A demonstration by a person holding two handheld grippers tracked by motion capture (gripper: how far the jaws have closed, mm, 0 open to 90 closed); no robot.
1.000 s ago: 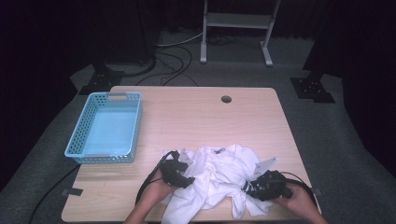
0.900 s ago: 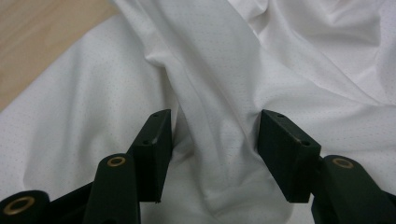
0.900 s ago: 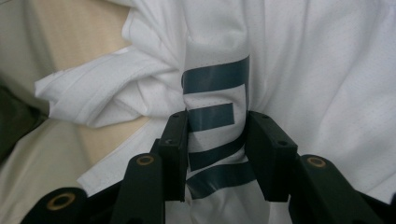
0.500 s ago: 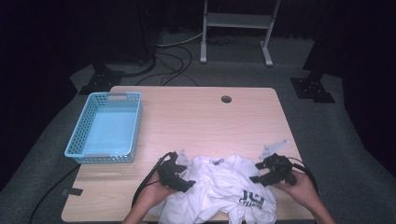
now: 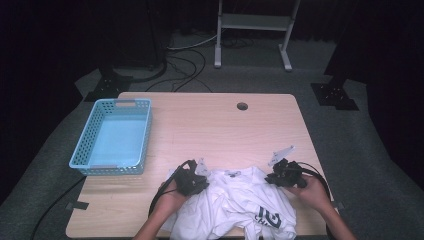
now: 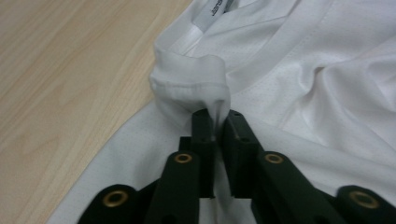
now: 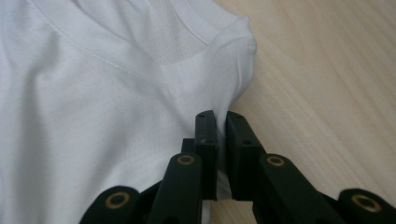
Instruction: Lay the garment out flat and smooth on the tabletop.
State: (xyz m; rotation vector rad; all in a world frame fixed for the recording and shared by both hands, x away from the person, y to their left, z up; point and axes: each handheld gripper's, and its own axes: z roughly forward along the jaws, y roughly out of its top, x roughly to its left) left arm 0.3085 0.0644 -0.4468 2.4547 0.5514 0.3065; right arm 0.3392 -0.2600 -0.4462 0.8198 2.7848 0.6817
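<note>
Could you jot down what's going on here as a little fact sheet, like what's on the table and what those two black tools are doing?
Garment: white T-shirt, rumpled, dark print near its lower right
Left tool: jaws shut on a fold of the shirt beside the collar
Right tool: jaws shut on the shirt's edge beside the collar
Basket: blue basket, at the table's left, nothing inside
Surface: wooden table, with a round hole near the far edge

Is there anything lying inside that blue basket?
No: in the high view the blue basket shows only its bare bottom, while the white shirt lies on the table.
</note>
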